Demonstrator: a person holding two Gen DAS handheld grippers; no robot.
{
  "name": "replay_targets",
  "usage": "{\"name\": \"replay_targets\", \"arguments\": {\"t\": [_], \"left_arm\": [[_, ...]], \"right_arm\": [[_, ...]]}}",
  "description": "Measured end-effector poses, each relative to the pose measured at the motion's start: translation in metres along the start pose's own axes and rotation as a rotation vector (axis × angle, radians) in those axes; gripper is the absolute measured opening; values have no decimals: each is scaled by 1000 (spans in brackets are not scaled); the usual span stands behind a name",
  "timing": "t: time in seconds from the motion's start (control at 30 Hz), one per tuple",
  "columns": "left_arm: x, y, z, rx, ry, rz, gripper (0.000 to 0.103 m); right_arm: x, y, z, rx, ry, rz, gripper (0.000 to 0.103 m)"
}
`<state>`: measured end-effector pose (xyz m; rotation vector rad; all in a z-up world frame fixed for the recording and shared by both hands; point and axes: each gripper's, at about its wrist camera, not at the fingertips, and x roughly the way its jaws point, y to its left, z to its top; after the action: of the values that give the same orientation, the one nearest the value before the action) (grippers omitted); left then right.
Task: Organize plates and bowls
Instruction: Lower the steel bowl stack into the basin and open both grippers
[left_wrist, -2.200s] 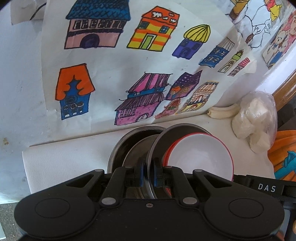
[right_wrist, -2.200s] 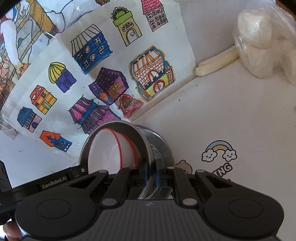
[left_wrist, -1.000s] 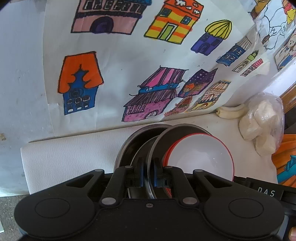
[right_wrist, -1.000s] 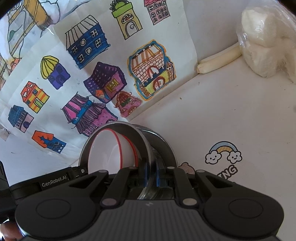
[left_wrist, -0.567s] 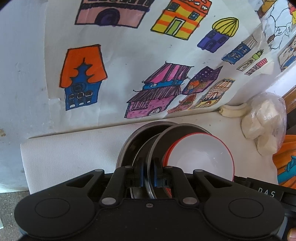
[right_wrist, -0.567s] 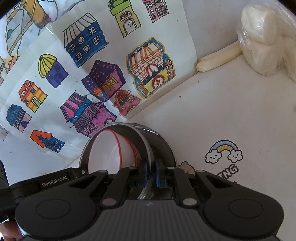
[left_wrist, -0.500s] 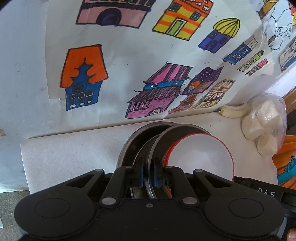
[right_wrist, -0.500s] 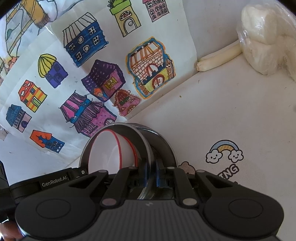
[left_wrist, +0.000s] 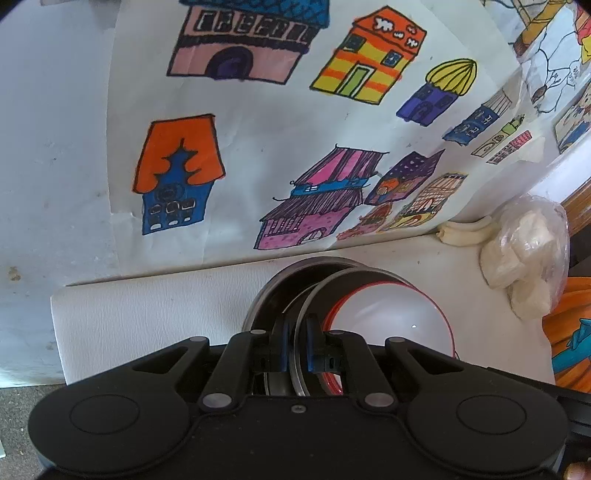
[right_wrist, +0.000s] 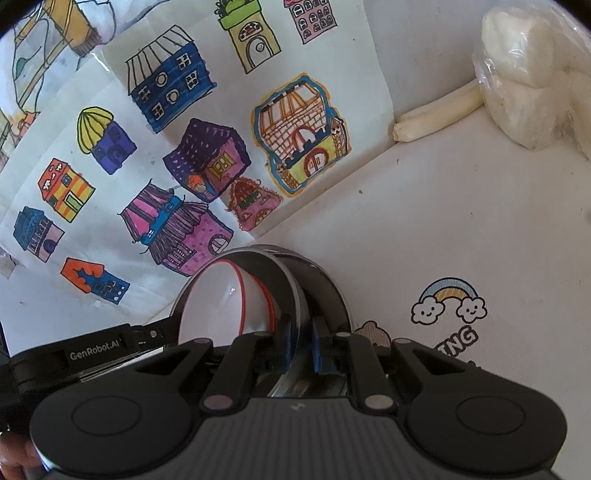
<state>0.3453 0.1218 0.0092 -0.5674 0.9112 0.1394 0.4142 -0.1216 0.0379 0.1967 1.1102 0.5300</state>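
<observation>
Change: both views have crept along the drawing since the earlier frames, while the dishes sit in the fingers just as they did.
Left gripper: clamped on the rim of the steel plate, blue pads either side of the thin edge.
Right gripper: clamped on the opposite rim of the same steel plate.
Bowl: the red-rimmed white bowl rests inside the plate, just beyond the fingertips, to the right of the left gripper and to the left of the right one.
Second dish: a darker steel bowl shows behind the plate; whether it nests under it I cannot tell.
Risk: the stack is tipped on edge, so uneven pull from the two hands could slide the bowl out or slip the rim.
Farther: white mat below, bagged white lumps far right, house drawing on the wall.
</observation>
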Motion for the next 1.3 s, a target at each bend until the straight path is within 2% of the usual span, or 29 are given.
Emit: {"name": "replay_targets", "arguments": {"t": [0.37, 0.6, 0.63, 0.67, 0.7, 0.8, 0.87, 1.0, 1.07, 1.1, 1.17, 1.3], "left_arm": [[-3, -2, -1, 15, -4, -6, 9], [-7, -3, -2, 18, -12, -3, 12], [-9, -3, -2, 17, -19, -7, 20], [-12, -2, -3, 12, -25, -11, 33], [-14, -2, -3, 0, -24, -23, 39], [-21, -7, -6, 9, -31, -34, 43], [-26, -11, -9, 20, -37, -37, 52], [-38, -17, -14, 38, -61, -46, 63], [-45, -18, -16, 50, -78, -44, 78], [-48, -19, -18, 57, -89, -42, 82], [-56, -22, -22, 78, -116, -31, 93], [-70, -23, -30, 114, -158, -18, 101]], "right_arm": [[-6, -4, -5, 6, -10, 0, 16], [-29, -4, -6, 2, -71, 41, 21], [-33, -3, -6, -1, -81, 45, 24], [-36, -2, -7, -2, -89, 48, 27], [-38, -1, -8, -4, -99, 54, 29], [-44, 3, -11, -11, -119, 65, 38], [-51, 5, -15, -23, -135, 68, 47], [-64, 7, -21, -46, -168, 65, 60], [-71, 8, -25, -54, -183, 63, 72], [-74, 8, -27, -58, -189, 63, 75], [-82, 8, -31, -62, -206, 62, 86], [-95, 8, -42, -78, -241, 68, 93]]}}
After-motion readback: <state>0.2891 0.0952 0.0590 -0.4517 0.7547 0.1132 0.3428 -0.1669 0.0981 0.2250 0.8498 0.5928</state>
